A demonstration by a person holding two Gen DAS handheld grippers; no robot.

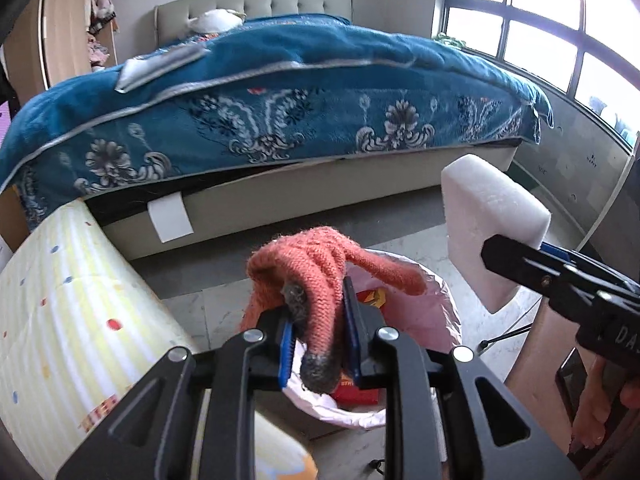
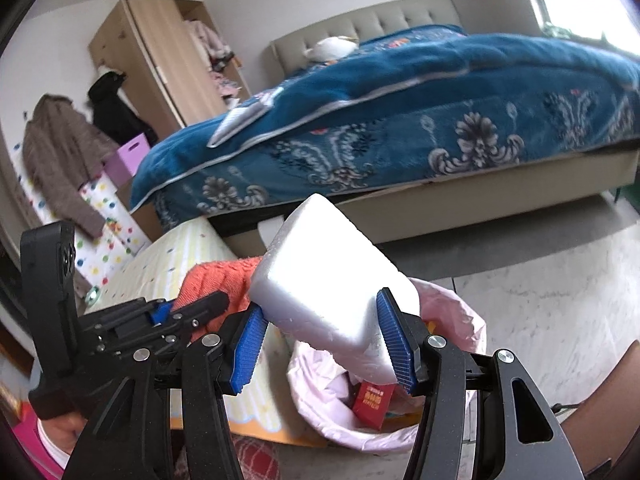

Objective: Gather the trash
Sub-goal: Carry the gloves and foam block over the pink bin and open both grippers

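Note:
My left gripper is shut on an orange knit glove with grey, dirty fingertips, which bunches up above the blue pads. The glove hangs over a bin lined with a pink bag, with a red box inside. To the right, my right gripper is shut on a white foam block. In the right wrist view the foam block sits between the blue pads of the right gripper, above the pink-bagged bin and red box. The left gripper and glove are at the left.
A bed with a blue flowered blanket fills the background. A yellow striped padded roll stands left of the bin. A wardrobe, a purple box and hanging coats are far left. Windows are on the right. A person's bare foot is beside the bin.

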